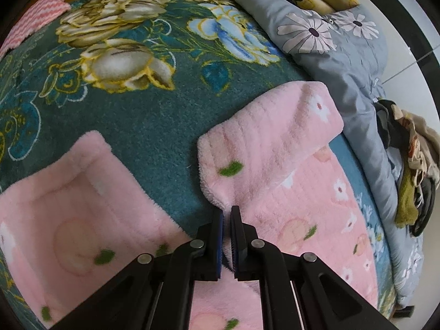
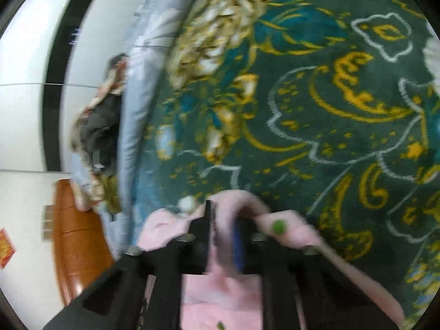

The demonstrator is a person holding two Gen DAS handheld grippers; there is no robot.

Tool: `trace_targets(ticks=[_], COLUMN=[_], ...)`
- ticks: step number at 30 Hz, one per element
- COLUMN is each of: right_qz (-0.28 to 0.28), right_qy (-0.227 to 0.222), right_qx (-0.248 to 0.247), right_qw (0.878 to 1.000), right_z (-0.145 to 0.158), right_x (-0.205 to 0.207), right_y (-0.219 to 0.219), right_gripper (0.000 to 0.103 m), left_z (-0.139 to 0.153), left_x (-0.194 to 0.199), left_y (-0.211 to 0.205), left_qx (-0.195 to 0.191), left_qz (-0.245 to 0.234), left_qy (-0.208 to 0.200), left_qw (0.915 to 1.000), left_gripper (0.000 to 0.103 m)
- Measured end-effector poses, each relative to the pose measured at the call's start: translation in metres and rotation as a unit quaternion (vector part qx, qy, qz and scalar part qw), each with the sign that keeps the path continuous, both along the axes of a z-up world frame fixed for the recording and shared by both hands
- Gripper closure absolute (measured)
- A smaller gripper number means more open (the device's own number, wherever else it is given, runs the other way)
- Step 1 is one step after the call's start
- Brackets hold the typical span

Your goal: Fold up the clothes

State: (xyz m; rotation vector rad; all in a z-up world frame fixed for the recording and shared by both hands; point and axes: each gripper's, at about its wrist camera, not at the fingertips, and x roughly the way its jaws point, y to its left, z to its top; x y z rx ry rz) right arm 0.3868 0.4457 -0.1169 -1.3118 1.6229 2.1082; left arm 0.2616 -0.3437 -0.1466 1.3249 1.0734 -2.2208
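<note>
a green floral blanket (image 1: 154,115) covers the bed, a grey quilt (image 1: 354,63) along its right. the pink garment (image 1: 277,170) lies spread on the near part. left hand-held gripper (image 1: 227,214) pinches its edge, jaws narrow; right hand-held gripper (image 2: 222,220) grips a bunched pink fold, blurred.

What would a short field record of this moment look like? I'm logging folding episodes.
garment: fluffy pink fleece garment with green leaf and white flower print, partly folded
surface: dark green floral plush blanket
left gripper: shut on the garment's edge
right gripper: holds pink fleece between its fingers; view blurred
nearby: grey flower-print pillow; pile of dark and olive clothes at the bed's edge
</note>
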Motion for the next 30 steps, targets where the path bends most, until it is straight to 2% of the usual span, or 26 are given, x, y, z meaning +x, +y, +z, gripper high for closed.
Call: trace_targets(ticks=[1,3,4,5,7,8,9,10,11,14,18,23,24,27,28,30], right_qz=[0.000,-0.002,-0.005,-0.008,-0.008,-0.006,0.000,0.010,0.020,0.030,0.017,0.036,0.039,0.040,0.037,0.028], right_qy=[-0.004,0.030,0.065,0.107,0.185,0.222,0.237,0.227,0.193,0.082,0.030,0.012,0.011,0.001,-0.003,-0.009], right_qx=[0.006,0.020,0.027,0.034,0.058,0.071,0.090,0.112,0.130,0.127,0.115,0.138,0.143,0.149,0.153,0.162], right_qw=[1.000,0.999,0.998,0.994,0.981,0.972,0.967,0.967,0.972,0.988,0.993,0.990,0.989,0.988,0.988,0.986], right_z=[0.004,0.028,0.045,0.065,0.101,0.119,0.129,0.130,0.120,0.070,0.034,0.037,0.039,0.045,0.048,0.055], right_x=[-0.004,-0.013,-0.015,-0.016,-0.012,-0.009,-0.007,-0.006,-0.006,-0.001,0.015,0.011,0.009,0.009,0.011,0.014], right_y=[0.001,0.002,0.003,0.005,0.005,0.005,0.003,0.001,-0.001,-0.002,0.001,-0.003,-0.004,-0.004,-0.004,-0.003], right_gripper=[0.094,0.095,0.095,0.095,0.096,0.096,0.096,0.096,0.096,0.095,0.095,0.093,0.093,0.091,0.089,0.077], left_z=[0.001,0.004,0.005,0.019,0.037,0.040,0.043,0.046,0.040,0.011,-0.012,-0.008,-0.007,-0.015,-0.017,-0.026], left_x=[0.000,-0.001,-0.002,-0.003,-0.003,-0.002,-0.001,0.000,0.000,0.003,0.017,0.025,0.026,0.029,0.030,0.030], left_y=[0.000,0.000,0.000,0.002,0.003,0.005,0.006,0.008,0.010,0.008,0.001,-0.005,-0.007,-0.025,-0.030,-0.041], left_qx=[0.002,0.006,0.008,0.011,0.018,0.013,0.008,0.003,-0.005,-0.014,0.002,0.034,0.047,0.105,0.122,0.150], left_qz=[0.001,0.004,0.005,0.006,0.003,-0.001,-0.005,-0.009,-0.016,-0.017,-0.001,0.005,0.007,0.031,0.042,0.071], left_qy=[0.003,0.009,0.012,0.048,0.094,0.095,0.097,0.098,0.080,0.016,-0.015,0.007,0.015,0.043,0.051,0.060], left_qw=[1.0000,0.9999,0.9999,0.9988,0.9954,0.9953,0.9952,0.9951,0.9967,0.9996,0.9999,0.9994,0.9988,0.9930,0.9903,0.9844], left_gripper=[0.095,0.098,0.098,0.098,0.098,0.098,0.098,0.098,0.098,0.098,0.095,0.094,0.088,0.061,0.059,0.059])
